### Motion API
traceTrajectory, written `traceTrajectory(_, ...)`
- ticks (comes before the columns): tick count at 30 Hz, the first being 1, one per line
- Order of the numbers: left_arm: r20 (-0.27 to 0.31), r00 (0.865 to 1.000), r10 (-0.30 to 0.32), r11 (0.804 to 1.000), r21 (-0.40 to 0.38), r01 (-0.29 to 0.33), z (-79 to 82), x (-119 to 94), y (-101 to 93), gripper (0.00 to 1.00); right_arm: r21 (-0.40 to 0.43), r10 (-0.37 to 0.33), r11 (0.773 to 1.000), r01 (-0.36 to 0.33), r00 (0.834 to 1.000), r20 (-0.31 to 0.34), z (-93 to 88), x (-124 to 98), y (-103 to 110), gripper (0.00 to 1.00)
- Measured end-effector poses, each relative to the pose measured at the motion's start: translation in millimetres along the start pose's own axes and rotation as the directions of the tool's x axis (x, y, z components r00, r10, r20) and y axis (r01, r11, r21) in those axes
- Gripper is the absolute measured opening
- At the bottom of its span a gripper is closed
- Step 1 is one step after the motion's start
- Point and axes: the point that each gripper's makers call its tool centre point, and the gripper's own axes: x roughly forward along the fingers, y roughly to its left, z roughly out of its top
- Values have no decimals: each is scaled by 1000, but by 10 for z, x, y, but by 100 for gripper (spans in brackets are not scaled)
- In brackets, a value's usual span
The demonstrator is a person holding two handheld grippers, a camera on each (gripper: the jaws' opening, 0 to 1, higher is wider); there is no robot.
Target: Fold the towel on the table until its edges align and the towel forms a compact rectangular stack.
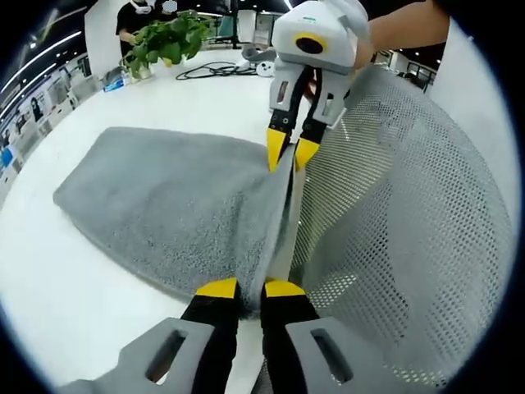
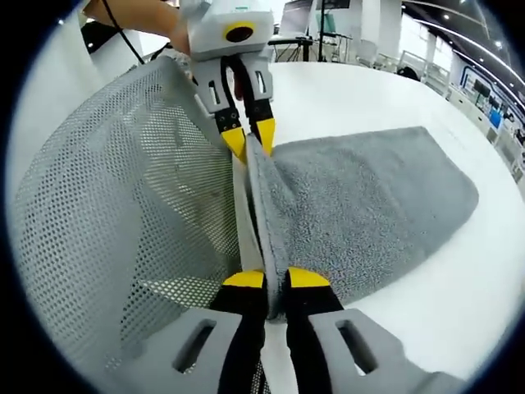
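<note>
Left gripper & right gripper: both clenched on towel edge, lifted taut betw. them; remainder lies on table. Rec.: keep tension even, carry edge over far side, align corners.

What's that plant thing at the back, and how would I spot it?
Look across the white table, past the grey towel that both grippers pinch, to the far edge. There stands a leafy green potted plant, the one green thing, left of a coil of black cable.
</note>
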Motion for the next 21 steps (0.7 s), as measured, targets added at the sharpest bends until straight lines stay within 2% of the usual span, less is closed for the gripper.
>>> traceTrajectory(4,18,1000,-12,999,-40,13,27,-85,-24,9,13,16,1000,-16,1000,8,27,-27,51,5)
traceTrajectory(12,60,998,-24,998,-62,27,86,-238,-72,9,6,29,1000,-29,999,25,84,-101,109,5)
traceTrajectory(21,123,992,-7,997,-75,16,265,-436,7,9,-5,12,1000,-11,998,66,292,-338,56,5)
